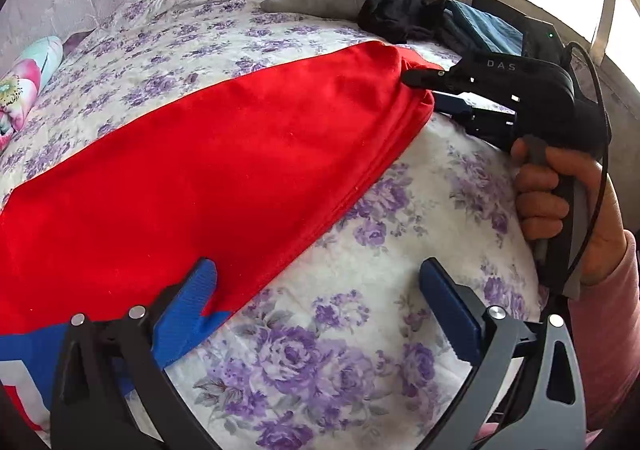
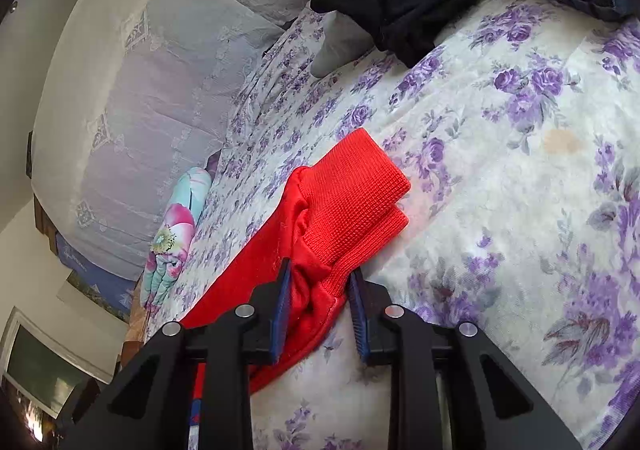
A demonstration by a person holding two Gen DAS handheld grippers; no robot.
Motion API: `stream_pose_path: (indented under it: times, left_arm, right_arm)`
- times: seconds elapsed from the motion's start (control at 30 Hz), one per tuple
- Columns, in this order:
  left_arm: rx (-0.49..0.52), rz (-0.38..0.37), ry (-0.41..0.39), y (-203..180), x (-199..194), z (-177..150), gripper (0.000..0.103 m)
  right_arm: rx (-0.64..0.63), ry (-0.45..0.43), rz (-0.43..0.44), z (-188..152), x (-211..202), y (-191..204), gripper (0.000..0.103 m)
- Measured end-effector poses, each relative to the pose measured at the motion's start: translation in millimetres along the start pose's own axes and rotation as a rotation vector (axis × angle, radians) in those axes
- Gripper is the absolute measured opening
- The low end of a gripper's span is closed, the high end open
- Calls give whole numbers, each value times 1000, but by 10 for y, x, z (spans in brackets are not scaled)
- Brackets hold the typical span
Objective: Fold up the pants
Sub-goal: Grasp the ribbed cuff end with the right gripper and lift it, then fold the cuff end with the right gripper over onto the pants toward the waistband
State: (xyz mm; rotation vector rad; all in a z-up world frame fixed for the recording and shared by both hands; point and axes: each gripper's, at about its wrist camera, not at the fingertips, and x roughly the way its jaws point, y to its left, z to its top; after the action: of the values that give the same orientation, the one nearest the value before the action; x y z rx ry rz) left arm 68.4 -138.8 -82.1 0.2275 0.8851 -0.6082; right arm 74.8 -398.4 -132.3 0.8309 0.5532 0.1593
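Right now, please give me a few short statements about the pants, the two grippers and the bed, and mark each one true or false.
1. The red pants lie on a floral bedsheet. True.
2. The right gripper hangs open above the bare sheet. False: its jaws are closed on bunched red fabric just behind the ribbed cuffs.
3. The left gripper is open. True: its jaws stand wide apart at the pants' edge.
4. The pants are green. False: they are red, with a blue and white part near the left gripper.
5. Dark clothes are piled at the far side of the bed. True.
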Motion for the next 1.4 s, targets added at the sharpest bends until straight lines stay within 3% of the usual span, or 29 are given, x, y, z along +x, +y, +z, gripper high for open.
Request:
stream_pose_path:
  times: [0.23,0.37,0.53,0.63,0.77,0.8,0.9,1.07,1.17,1.23,1.3,1.4]
  left_arm:
    - [11,20,2,-25,9,-3,99]
    - [11,22,1,-32,3,-8,99]
    - [11,23,0,-34,1,-7,99]
    - [12,25,1,-31,2,-7,99]
    - [11,25,0,-33,3,-7,99]
    - [11,25,0,-33,3,-7,99]
    - [12,26,0,-38,3,-8,99]
    - [0,4,-10,-18,-31,-3,98]
    - [-71,-122,-41,181,-217,8,98]
    - [-133,-162,-99,422,-464,2,98]
    - [-180,-131,-173,674,-746,-34,98]
    - [-269,-21,-250,1117,-1127,-179,98]
  right_arm:
    - [24,-3,23,20,1,-1,36]
    - [56,-23,43,26,-14,-27,36]
    - [158,-72,232,18,-120,-188,49]
    - [203,-72,256,36,-128,-234,49]
    - [195,-65,215,58,-85,-142,55]
    - [181,-60,188,59,-66,-113,51]
    - [123,-34,31,43,25,-45,26]
    - [49,-38,-58,29,43,71,23]
    - [-79,-57,-149,34,10,331,23]
    - [-208,-94,-192,18,-69,608,23]
    - [-377,-142,-228,-53,-141,987,23]
    - [-600,-187,-245,-202,-127,1530,23]
